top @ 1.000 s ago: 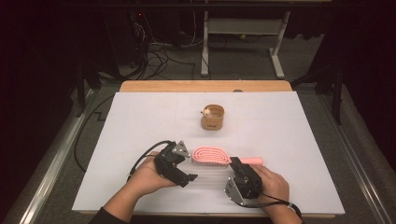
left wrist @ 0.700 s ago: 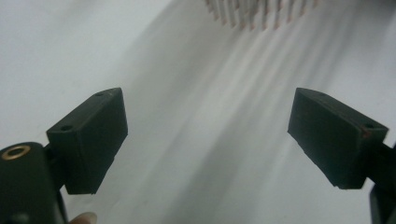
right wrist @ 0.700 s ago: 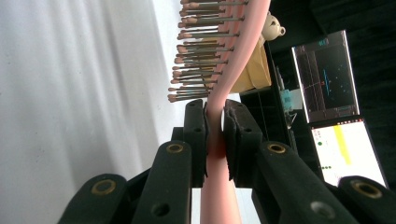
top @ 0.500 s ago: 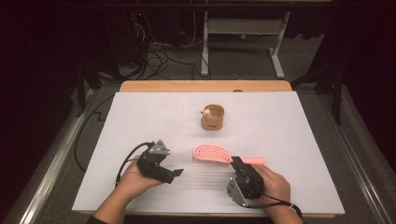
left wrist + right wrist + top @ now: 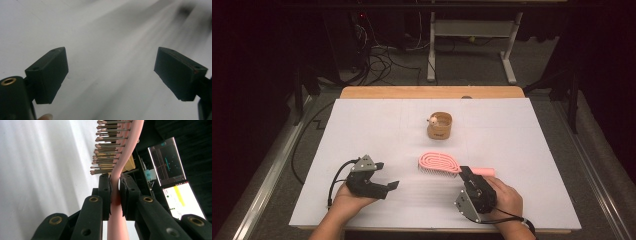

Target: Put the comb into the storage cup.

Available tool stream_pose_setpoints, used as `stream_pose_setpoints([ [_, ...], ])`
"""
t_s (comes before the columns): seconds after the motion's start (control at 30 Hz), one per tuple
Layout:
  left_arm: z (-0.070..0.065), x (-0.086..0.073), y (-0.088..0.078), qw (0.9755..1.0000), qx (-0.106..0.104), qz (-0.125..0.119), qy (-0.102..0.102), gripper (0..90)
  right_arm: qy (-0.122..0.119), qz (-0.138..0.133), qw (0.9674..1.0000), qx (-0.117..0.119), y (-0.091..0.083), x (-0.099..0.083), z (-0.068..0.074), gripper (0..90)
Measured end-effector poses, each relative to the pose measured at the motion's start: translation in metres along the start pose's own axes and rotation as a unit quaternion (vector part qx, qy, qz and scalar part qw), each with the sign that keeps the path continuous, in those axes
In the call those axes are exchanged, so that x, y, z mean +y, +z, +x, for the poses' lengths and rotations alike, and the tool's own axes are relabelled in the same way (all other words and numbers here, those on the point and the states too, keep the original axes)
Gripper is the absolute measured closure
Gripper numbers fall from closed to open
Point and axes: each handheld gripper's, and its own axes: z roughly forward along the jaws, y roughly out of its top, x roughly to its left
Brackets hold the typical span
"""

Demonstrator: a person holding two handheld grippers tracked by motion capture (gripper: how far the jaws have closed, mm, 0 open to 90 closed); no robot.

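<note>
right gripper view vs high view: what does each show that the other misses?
Right gripper view alone: the hairbrush's bristles side-on, the handle pinched between the right gripper's pads, and two lit screens behind. High view alone: the wooden cup farther up the table, the left gripper with jaws open and nothing between them, both hands, and floor cables. Shared: the pink hairbrush, the right gripper shut on its handle, and the white table.

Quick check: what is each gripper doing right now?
Left gripper: open, holding nothing.
Right gripper: shut on the pink hairbrush, gripping its handle.
</note>
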Motion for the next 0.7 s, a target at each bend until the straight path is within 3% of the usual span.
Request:
stream_pose_setpoints([
  [0.23,0.001,-0.004,-0.005,0.999,0.016,-0.04,-0.008,11.7,0.03,-0.008,0.9995,-0.003,-0.003,-0.003,-0.004,81.3],
  [0.37,0.002,-0.008,-0.005,0.9973,0.021,-0.07,-0.012,11.8,0.057,-0.01,0.9983,-0.001,-0.003,-0.006,-0.007,81.3],
  [0.7,0.003,-0.013,-0.006,0.994,0.023,-0.105,-0.023,12.0,0.136,-0.016,0.9906,0.003,-0.006,-0.016,-0.016,81.3],
])
